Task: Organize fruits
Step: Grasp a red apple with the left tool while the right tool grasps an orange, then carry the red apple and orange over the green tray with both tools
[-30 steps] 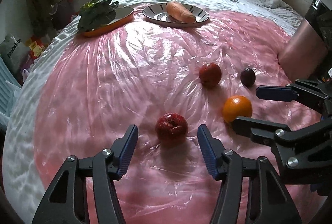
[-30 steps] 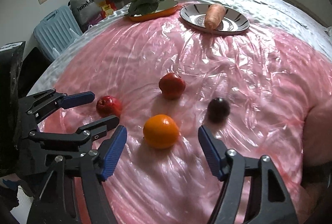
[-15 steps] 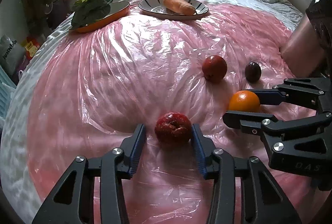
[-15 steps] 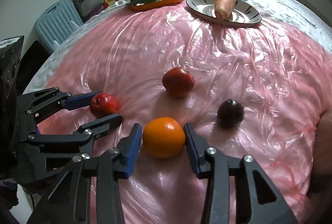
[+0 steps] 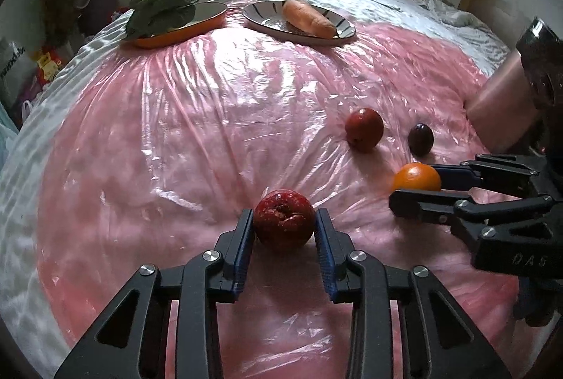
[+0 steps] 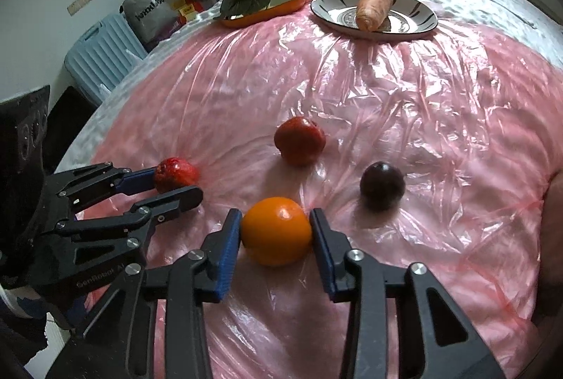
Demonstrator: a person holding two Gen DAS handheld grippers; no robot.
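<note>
My left gripper (image 5: 284,224) is shut on a dark red apple (image 5: 283,220) that rests on the pink plastic sheet. My right gripper (image 6: 275,231) is shut on an orange (image 6: 275,230), also resting on the sheet. In the left wrist view the right gripper (image 5: 415,184) shows at the right with the orange (image 5: 417,177) between its fingers. In the right wrist view the left gripper (image 6: 176,184) shows at the left, holding the dark red apple (image 6: 176,174). A second red apple (image 5: 364,129) (image 6: 299,140) and a dark plum (image 5: 420,138) (image 6: 382,185) lie free beyond them.
At the far edge, an orange plate (image 5: 176,34) (image 6: 278,8) holds leafy greens (image 5: 162,8), and a striped plate (image 5: 299,31) (image 6: 415,24) holds a carrot (image 5: 308,18) (image 6: 373,8). A blue suitcase (image 6: 102,57) and bags stand on the floor to the left.
Both grippers moved forward and closed: the left onto the dark red apple, the right onto the orange. The other fruits have not moved.
</note>
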